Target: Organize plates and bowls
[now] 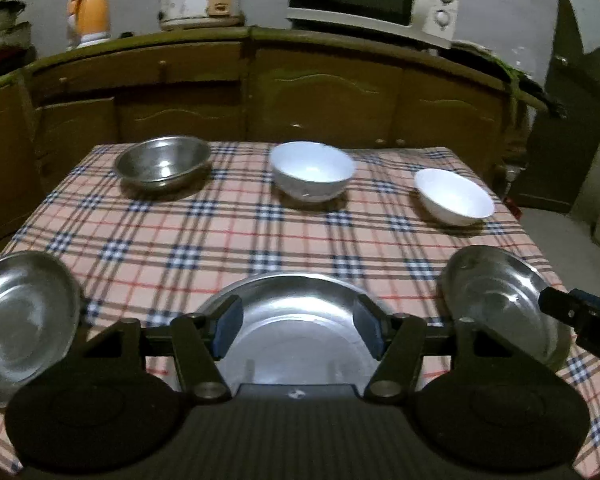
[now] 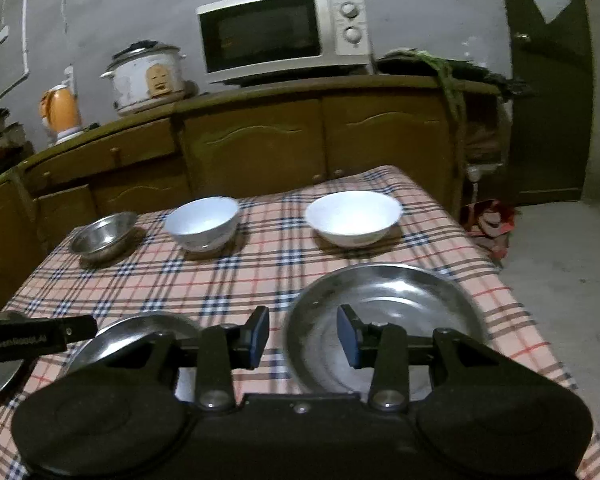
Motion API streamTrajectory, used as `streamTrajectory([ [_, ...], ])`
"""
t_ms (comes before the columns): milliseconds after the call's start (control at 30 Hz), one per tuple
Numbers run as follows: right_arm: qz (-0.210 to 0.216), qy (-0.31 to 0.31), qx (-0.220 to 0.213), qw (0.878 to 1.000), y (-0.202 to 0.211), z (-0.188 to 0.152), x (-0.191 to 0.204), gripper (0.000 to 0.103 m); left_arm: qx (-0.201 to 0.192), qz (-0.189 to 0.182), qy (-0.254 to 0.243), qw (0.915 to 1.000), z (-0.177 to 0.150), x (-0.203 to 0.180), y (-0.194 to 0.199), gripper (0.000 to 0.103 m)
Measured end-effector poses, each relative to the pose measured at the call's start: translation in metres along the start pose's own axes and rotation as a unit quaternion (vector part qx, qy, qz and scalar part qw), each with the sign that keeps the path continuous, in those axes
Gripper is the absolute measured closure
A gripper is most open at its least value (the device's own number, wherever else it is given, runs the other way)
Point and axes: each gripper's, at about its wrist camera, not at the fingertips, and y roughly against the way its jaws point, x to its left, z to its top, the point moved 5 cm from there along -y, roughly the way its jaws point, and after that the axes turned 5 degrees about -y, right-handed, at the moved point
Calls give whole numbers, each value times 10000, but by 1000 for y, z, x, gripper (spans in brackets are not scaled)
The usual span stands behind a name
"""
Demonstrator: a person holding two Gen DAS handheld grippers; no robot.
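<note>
steel plates [image 1: 296, 320] on plaid tablecloth [image 1: 228, 240]

Dim grey wall [image 2: 100, 8], wooden cabinets [image 2: 260, 148], microwave [image 2: 280, 32], dark door [image 2: 548, 100].

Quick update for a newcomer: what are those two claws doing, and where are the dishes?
Left gripper open, empty. Right gripper open, empty. Three steel plates near edge; steel bowl, two white bowls far side. Nothing blocking.

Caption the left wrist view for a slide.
Open left gripper above the middle steel plate; three bowls behind on checked tablecloth.
</note>
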Motion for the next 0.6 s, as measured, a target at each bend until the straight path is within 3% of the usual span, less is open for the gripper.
streamTrajectory([
  [600,-586,-418,-7,9974,2,-1,-78,53,53,-432,-355,9984,11,-62,-21,40],
])
